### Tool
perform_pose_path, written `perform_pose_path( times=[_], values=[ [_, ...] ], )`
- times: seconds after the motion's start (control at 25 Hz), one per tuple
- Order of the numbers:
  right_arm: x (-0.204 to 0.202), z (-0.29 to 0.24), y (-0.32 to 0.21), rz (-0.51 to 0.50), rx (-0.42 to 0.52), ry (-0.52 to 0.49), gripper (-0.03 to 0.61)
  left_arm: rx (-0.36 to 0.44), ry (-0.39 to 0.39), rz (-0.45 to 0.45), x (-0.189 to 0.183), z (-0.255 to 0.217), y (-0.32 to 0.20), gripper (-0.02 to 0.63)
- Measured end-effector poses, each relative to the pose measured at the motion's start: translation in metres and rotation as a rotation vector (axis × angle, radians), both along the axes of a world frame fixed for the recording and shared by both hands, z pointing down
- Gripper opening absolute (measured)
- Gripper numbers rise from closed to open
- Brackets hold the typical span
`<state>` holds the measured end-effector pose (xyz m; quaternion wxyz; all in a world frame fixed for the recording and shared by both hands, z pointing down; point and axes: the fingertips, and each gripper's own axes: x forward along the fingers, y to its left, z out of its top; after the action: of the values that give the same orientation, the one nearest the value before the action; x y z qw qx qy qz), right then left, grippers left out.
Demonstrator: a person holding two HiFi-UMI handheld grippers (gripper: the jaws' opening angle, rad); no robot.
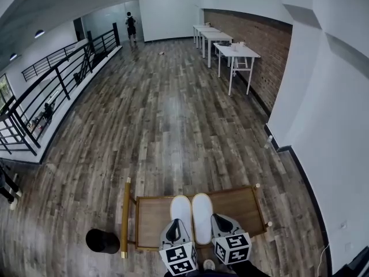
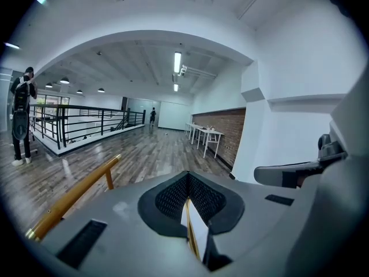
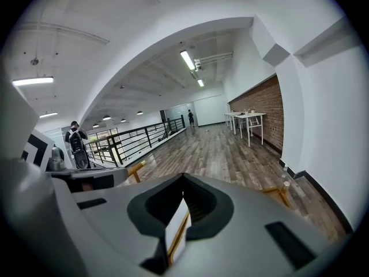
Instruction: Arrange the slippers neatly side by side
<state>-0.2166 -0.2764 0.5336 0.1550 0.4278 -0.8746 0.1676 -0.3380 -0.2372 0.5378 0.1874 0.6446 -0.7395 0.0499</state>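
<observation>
Left-hand white fabric slipper [image 1: 181,208] and right-hand white fabric slipper [image 1: 202,213] lie side by side, touching, on a low brown wooden table w/ gold metal frame [image 1: 151,215], centre-front of its top. Long axes run parallel, straight away from the person. Rounded toes point toward the far end of the room; heel ends sit beneath the grippers. Left gripper [image 1: 175,228] and right gripper [image 1: 222,224] hang over the heels, jaws of each drawn together at the tips, w/ only a slit behind showing white and gold. Table stands on grey-brown wood-plank floor [image 1: 167,114]; black round object [image 1: 102,240] just beside its left end. White tables [image 1: 236,51] line a red brick wall [image 1: 256,36] at right, black metal railing [image 1: 57,82] at left, and a distant person [image 1: 131,25] stands at the far end.
</observation>
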Motion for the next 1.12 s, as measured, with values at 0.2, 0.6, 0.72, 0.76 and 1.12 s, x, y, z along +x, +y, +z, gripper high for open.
perform_pose_path(
  times=[0.2, 0.6, 0.72, 0.76, 1.12],
  values=[
    [-0.0062, 0.0021, 0.0029, -0.018, 0.004, 0.012, -0.002, -0.003, -0.001, 0.007, -0.0027, 0.0015, -0.0021, 0.002],
    [-0.0045, 0.0000, 0.0010, -0.018, 0.014, 0.018, -0.002, -0.016, -0.006, 0.015, -0.0021, 0.0034, -0.0019, 0.002],
    [-0.0042, -0.0007, 0.0020, -0.016, 0.015, 0.018, -0.002, -0.017, -0.008, 0.017, -0.0020, 0.0026, -0.0009, 0.002],
    [-0.0038, -0.0009, 0.0019, -0.014, 0.015, 0.018, -0.002, -0.017, -0.008, 0.017, -0.0016, 0.0024, -0.0009, 0.002],
    [-0.0042, -0.0007, 0.0008, -0.017, 0.017, 0.020, -0.002, -0.018, -0.013, 0.021, -0.0008, 0.0031, -0.0018, 0.002]
  ],
)
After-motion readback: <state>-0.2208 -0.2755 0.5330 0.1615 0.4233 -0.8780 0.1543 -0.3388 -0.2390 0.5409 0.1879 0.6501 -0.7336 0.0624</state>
